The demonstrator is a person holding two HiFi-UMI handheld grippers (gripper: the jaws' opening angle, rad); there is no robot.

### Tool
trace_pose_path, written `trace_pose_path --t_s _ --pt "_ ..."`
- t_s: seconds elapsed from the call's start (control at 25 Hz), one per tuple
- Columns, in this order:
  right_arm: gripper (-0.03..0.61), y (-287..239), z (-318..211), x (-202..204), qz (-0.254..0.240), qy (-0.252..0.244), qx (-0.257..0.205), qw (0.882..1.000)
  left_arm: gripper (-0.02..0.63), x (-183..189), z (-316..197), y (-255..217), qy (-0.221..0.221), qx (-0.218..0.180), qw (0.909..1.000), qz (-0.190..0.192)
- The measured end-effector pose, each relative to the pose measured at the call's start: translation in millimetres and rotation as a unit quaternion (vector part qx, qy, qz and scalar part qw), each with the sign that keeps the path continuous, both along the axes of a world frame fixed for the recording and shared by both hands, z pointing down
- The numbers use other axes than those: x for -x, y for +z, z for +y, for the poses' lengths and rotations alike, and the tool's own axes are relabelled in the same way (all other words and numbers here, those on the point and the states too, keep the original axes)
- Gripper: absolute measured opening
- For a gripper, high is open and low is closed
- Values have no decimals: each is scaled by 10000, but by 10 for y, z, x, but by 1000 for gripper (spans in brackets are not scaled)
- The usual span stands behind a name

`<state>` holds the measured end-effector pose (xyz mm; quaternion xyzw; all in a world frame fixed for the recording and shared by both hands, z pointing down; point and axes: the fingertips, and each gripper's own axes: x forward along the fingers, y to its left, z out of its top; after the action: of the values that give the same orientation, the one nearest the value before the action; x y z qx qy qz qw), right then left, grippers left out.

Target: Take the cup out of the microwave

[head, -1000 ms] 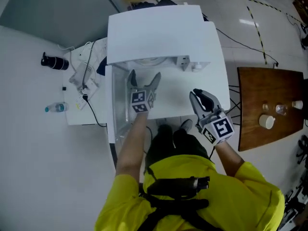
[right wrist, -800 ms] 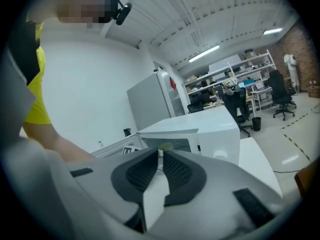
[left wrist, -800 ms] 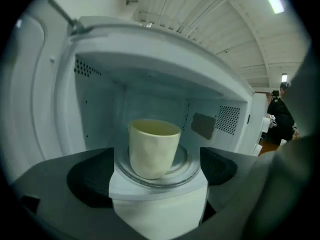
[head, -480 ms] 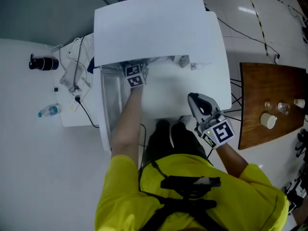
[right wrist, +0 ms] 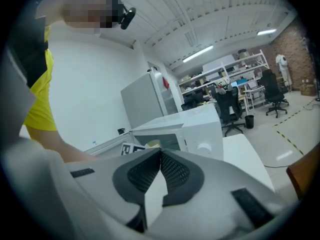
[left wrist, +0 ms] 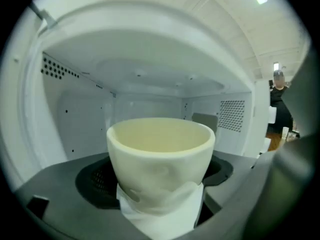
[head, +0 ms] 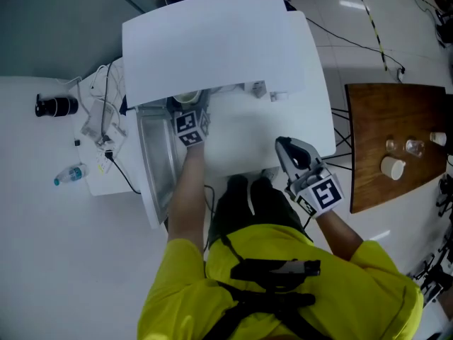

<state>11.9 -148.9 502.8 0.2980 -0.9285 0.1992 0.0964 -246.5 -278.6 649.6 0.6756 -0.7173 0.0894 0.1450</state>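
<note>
Microwave (head: 212, 41) open on white surface (head: 269, 133); cup (left wrist: 160, 154) dead ahead betw. L gripper (head: 188, 112) fingers, wide, closing in; R gripper (head: 290, 149) fingers shut, farther off.

1. Microwave (head: 212, 41): one.
2. Cup (left wrist: 160, 154): one, inside the microwave.
3. Grippers: two. The left gripper (head: 191, 113) has its jaws closing with the cup between them; the other is the right gripper (head: 289, 147).
4. Tables: two, a white table (head: 318, 98) and a wooden table (head: 368, 133) at right.
5. Small items (head: 391, 167) on the wooden table: at least three.
6. Water bottle (head: 69, 175): one, left.
7. Black cylinder (head: 55, 105): one, far left.
</note>
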Motion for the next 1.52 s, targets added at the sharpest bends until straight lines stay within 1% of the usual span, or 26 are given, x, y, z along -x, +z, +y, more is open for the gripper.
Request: trace_pose_path --t_s 0.08,0.2,0.32,0.52,0.64,0.76,0.88,1.0,1.08,1.16,1.28,1.4,1.52 --pt "6 21 -39 -89 0 193 -19 9998 454 -189 270 -94 135 -23 9999 17" --pt "6 67 -106 -282 62 524 -63 9986 454 -573 696 -190 368 -22 9993 109" --pt "6 112 -133 -510 119 825 -69 9965 454 -988 1012 -47 574 149 9981 190" --pt "6 168 -10 -902 320 1067 -114 9937 454 -1524 1223 324 786 438 9956 263" --pt "6 248 106 -1163 446 1235 -86 9913 454 -1917 1213 422 1111 477 9922 308" --pt "6 330 202 -1456 531 1513 -67 9870 454 -2546 1126 478 1748 424 9833 283" --pt "6 375 220 -1759 614 1888 -115 9800 454 -3214 944 525 2407 294 9699 229" --pt "6 456 219 -2001 625 2220 -50 9730 454 -3656 713 603 2828 305 9586 141" --pt "6 502 240 -2161 592 2382 18 9694 455 -3837 565 688 2920 400 9555 121" --pt "6 529 264 -2328 616 2449 44 9676 456 -3978 437 762 2867 482 9567 151" --pt "6 550 316 -2492 652 2484 79 9664 456 -4043 351 806 2761 512 9597 145" --pt "6 580 351 -2602 677 2536 111 9649 457 -4055 356 843 2784 524 9590 -80" --pt "6 607 349 -2652 698 2597 146 9631 457 -4100 323 895 2752 644 9589 -268"
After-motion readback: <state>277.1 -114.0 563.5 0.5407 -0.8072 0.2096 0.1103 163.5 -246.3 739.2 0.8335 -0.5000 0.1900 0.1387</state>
